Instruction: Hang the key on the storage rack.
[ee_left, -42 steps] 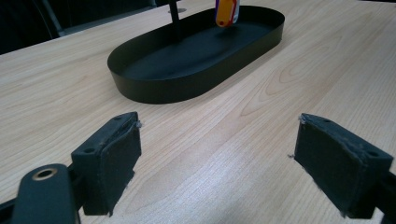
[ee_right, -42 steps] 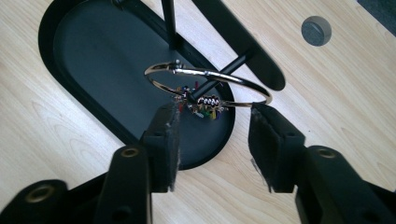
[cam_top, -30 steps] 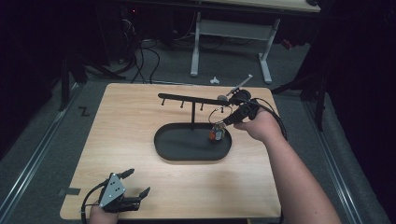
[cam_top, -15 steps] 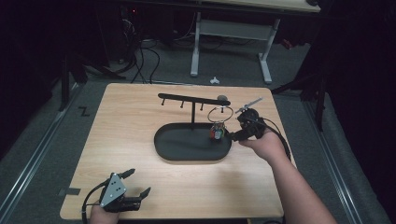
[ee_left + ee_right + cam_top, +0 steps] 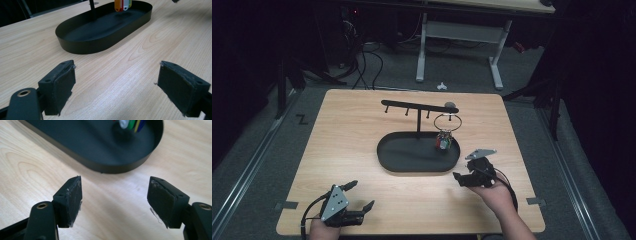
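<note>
A: The tongs?
B: Left tongs [image 5: 360, 196]: black, grey three-cornered plate, black cable. Right tongs [image 5: 458, 178]: the same.
A: Pads [image 5: 161, 199]?
B: Black, scuffed; brass-coloured rivets.

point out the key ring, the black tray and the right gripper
key ring [image 5: 447, 121], high view, wire hoop hanging from the rack
black tray [image 5: 82, 45], left gripper view, near outer wall
right gripper [image 5: 460, 178], high view, between its open jaws

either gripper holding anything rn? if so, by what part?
Nothing held. Left gripper and right gripper both have open jaws with only bare table between them. The key ring hangs on the rack, untouched.
</note>
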Motion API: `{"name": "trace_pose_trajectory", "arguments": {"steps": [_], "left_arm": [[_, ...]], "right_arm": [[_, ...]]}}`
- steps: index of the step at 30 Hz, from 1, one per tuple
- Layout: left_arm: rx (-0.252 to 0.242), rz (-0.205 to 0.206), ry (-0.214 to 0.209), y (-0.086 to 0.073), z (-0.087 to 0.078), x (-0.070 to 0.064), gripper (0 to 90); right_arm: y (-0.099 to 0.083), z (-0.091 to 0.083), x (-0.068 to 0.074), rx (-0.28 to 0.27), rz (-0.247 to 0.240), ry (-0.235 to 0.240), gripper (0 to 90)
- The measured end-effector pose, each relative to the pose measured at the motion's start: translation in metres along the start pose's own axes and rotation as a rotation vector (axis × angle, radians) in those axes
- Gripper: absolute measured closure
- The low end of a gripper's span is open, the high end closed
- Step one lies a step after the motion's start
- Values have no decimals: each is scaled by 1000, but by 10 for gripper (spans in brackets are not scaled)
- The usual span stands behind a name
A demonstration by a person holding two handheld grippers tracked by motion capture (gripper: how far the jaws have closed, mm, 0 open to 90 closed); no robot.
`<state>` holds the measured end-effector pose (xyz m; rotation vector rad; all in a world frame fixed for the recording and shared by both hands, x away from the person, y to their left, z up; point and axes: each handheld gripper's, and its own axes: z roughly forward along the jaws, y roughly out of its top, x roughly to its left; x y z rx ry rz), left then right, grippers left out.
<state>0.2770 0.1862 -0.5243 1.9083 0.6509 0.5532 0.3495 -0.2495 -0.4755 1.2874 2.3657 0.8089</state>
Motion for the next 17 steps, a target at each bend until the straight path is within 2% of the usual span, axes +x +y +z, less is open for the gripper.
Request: {"name": "trace_pose_trajectory", "arguments": {"steps": [1, 2, 3, 4, 5, 6, 7, 8, 9, 10, 11, 12, 13, 15, 17], "left_arm": [[2, 0, -2, 0, 0, 0, 150], [1, 0, -1, 0, 0, 0, 150], [1, 0, 0, 0, 1, 0, 150], [2, 0, 0, 0, 1, 0, 150], [2, -1, 2, 0, 1, 0, 150], [3, -1, 2, 0, 1, 0, 150], [3, 0, 3, 0, 1, 0, 150], [2, 0, 2, 1, 1, 0, 150], [3, 1, -1, 1, 2, 0, 150], [6, 4, -3, 1, 2, -1, 150], [8, 6, -3, 1, 2, -1, 150], [7, 5, 0, 1, 3, -1, 150], [5, 5, -3, 2, 3, -2, 150], [9, 10, -7, 2, 4, -2, 150], [7, 9, -6, 2, 4, -1, 150]], "right_arm": [[-15, 1, 2, -40, 36, 29, 279], [-15, 1, 2, -40, 36, 29, 279], [-22, 1, 3, -60, 56, 45, 273], [-39, 0, 5, -123, 99, 73, 262], [-39, 0, 5, -123, 99, 73, 262], [-52, 0, 6, -179, 130, 86, 267], [-63, 2, 6, -197, 178, 110, 277], [-67, 4, 5, -155, 209, 156, 212], [-67, 3, 5, -152, 195, 157, 206], [-67, 2, 6, -161, 172, 136, 220], [-66, 2, 5, -173, 180, 115, 220], [-66, 2, 5, -173, 180, 115, 220], [-65, 4, 5, -176, 202, 144, 218], [-64, 6, 8, -173, 171, 124, 218], [-64, 7, 9, -167, 166, 121, 218]]}}
